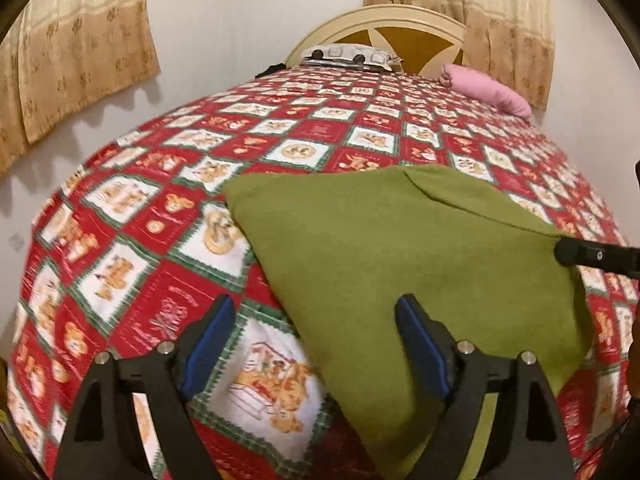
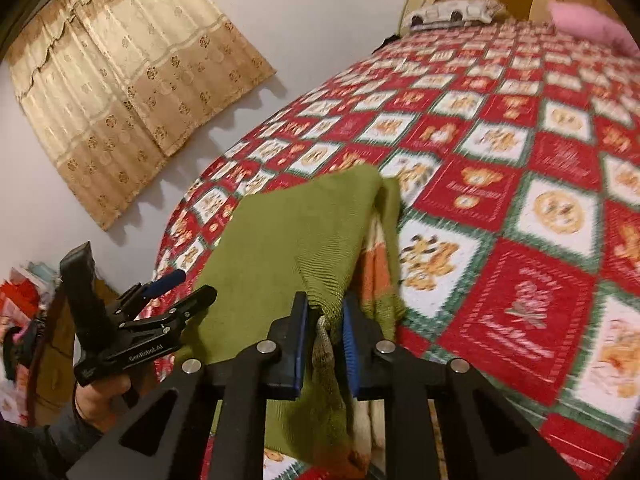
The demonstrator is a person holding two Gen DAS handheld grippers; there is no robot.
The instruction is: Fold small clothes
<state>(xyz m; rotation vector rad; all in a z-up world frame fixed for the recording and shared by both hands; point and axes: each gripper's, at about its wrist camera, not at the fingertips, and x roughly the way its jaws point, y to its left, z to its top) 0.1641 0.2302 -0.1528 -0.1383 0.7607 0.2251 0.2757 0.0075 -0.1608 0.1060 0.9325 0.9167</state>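
A green knit garment lies on the red patterned bedspread, its right side lifted. My left gripper is open and empty, hovering over the garment's left edge. My right gripper is shut on the garment's ribbed edge and holds it up off the bed; orange and cream stripes show on the underside. The left gripper also shows at the lower left of the right wrist view, jaws apart. The right gripper's tip shows at the garment's right edge in the left wrist view.
A patterned pillow and a pink pillow lie by the cream headboard at the far end. Beige curtains hang on the white wall. Cluttered items stand beside the bed at the left.
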